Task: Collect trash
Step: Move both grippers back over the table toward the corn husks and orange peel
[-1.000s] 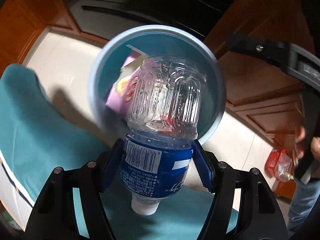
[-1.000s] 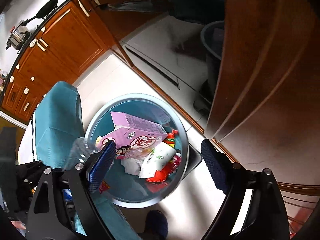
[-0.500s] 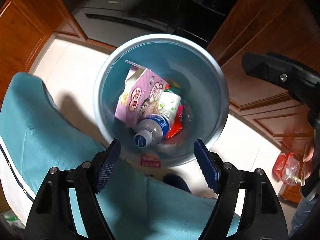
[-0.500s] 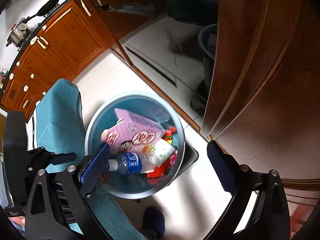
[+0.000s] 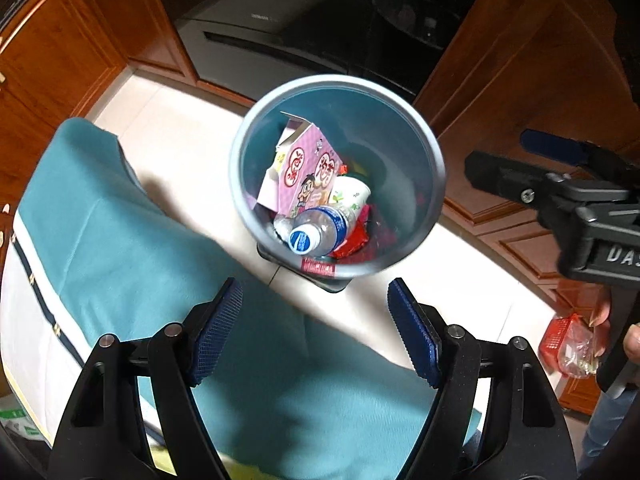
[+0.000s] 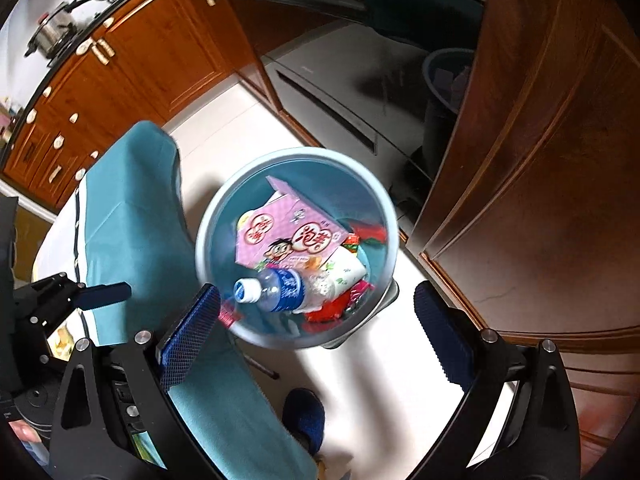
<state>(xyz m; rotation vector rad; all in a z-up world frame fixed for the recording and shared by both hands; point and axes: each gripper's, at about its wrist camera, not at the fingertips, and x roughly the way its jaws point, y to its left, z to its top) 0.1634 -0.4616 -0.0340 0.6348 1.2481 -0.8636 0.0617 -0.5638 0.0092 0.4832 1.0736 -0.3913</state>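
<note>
Left gripper point(image 5: 315, 330) & right gripper point(image 6: 316, 336) both hanging above the bin point(image 5: 434, 148) w/ fingers spread, gripping nothing; water bottle point(image 5: 318, 232) is lying inside on the pink carton point(image 5: 304, 172).

A second ago my left fingers point(image 5: 216, 332) clamped the water bottle point(image 5: 318, 232) over the bin point(image 5: 434, 184); now they stand apart and empty. The bottle lies among the trash, and both my hands have pulled away, the right fingers point(image 6: 440, 328) spread wider.
</note>
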